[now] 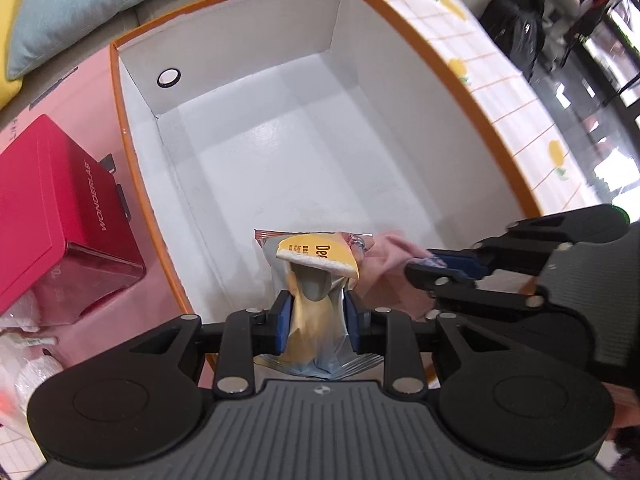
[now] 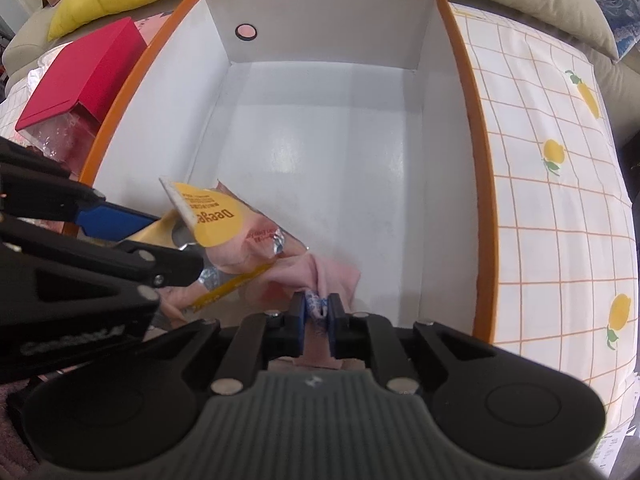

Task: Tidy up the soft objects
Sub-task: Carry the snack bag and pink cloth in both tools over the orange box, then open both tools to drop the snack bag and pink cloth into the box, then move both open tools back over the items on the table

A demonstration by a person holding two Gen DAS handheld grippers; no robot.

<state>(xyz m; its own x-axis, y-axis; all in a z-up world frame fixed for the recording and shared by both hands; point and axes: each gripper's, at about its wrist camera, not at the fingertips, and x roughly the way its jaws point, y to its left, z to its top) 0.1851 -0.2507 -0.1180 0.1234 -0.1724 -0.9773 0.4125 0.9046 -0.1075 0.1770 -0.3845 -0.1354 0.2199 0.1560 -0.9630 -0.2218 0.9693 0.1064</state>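
Left tongs [image 1: 316, 312] clamp the packet [image 1: 316, 256], right tongs [image 2: 318, 312] pinch the cloth [image 2: 320, 276]; lower both gently into the box [image 2: 456, 92].

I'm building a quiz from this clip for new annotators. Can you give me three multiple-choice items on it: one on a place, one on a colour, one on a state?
1. Where is the snack packet?
A. on the red case
B. held over the box
C. on the pillow

2. What colour is the rim of the box?
A. orange
B. green
C. black

3. How is the right gripper?
A. wide open
B. shut on the pink cloth
C. out of view

Answers:
1 B: the left gripper pinches it above the white floor.
2 A: an orange edge runs round the walls.
3 B: the pink cloth sits pinched between its blue pads.
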